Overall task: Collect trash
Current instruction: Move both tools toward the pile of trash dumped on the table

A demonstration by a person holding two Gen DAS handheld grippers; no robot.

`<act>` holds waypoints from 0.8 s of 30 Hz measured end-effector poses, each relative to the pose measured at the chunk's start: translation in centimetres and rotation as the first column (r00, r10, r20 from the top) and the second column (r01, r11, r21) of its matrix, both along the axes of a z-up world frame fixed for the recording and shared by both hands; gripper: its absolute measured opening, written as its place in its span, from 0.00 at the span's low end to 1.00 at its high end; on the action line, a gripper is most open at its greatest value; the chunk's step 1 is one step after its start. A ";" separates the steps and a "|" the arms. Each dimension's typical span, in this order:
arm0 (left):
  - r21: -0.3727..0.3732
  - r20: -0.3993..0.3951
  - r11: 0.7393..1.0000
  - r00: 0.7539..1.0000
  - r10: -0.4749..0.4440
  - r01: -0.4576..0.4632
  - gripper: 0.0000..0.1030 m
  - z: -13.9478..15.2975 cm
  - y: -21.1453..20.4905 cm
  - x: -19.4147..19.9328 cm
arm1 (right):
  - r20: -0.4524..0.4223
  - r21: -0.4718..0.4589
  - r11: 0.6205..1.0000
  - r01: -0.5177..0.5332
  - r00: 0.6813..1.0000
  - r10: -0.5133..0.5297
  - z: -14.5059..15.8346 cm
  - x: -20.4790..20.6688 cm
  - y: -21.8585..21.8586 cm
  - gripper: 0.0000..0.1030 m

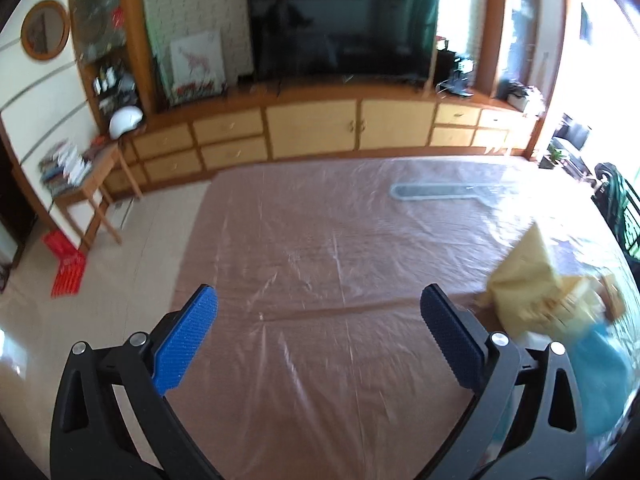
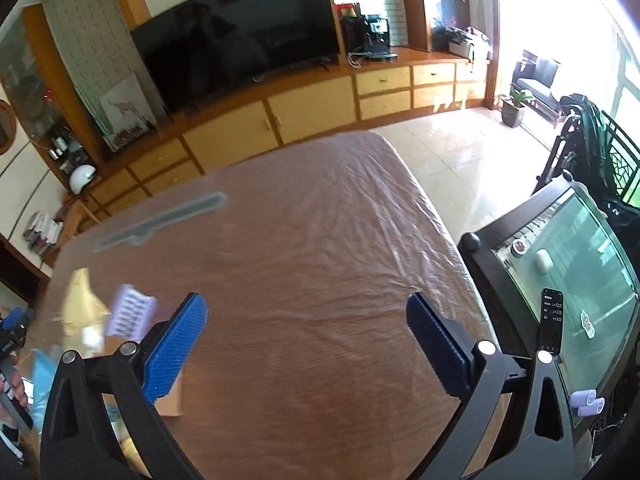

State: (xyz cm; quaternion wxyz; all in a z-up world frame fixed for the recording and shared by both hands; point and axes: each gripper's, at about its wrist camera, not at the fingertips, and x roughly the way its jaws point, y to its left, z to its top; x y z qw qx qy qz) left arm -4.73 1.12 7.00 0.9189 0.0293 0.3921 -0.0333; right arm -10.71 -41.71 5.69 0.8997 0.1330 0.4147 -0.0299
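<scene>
Both our left claw (image 1: 319, 312) and right claw (image 2: 307, 320) gape wide, empty; next we reach the yellow bag (image 1: 524, 276) at the surface's (image 1: 320, 240) near edge.

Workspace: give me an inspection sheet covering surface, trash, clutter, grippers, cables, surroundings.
Surface: table under wrinkled clear plastic sheet; centre bare.
Trash: yellow bag, blue bag and purple tray piled at one table edge; blurred, contacts unclear.
Clutter: grey strip lying flat on the far part of the table.
Grippers: left gripper open, empty, above the table; right gripper open, empty.
Cables: loose cord on cabinet top beside the TV.
Surroundings: side table with phone; cabinet; stool with books.
</scene>
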 end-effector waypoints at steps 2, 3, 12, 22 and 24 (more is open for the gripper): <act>-0.027 0.013 0.999 0.999 -0.039 0.040 0.99 0.8 -0.1 -2.2 | 0.018 -0.008 1.000 -0.029 0.999 0.029 1.2 -1.0 1.6 0.95; -0.062 0.007 0.996 0.998 -0.067 0.067 0.99 0.8 -0.5 -3.3 | 0.027 -0.001 0.998 -0.060 0.998 0.060 1.6 -1.4 2.5 0.95; -0.096 0.028 0.963 0.967 -0.252 0.254 0.99 2.0 -6.3 -9.8 | -0.053 0.023 0.980 -0.199 0.978 0.200 1.1 -0.6 8.7 0.95; -0.044 -0.098 0.902 0.897 -0.431 0.429 0.99 -1.8 -9.0 -13.1 | -0.165 0.102 0.967 -0.232 0.955 0.247 -1.6 0.4 12.0 0.86; -0.016 -0.111 0.898 0.891 -0.439 0.441 0.99 -2.4 -9.4 -12.9 | -0.182 0.118 0.967 -0.225 0.953 0.243 -2.1 0.7 12.1 0.82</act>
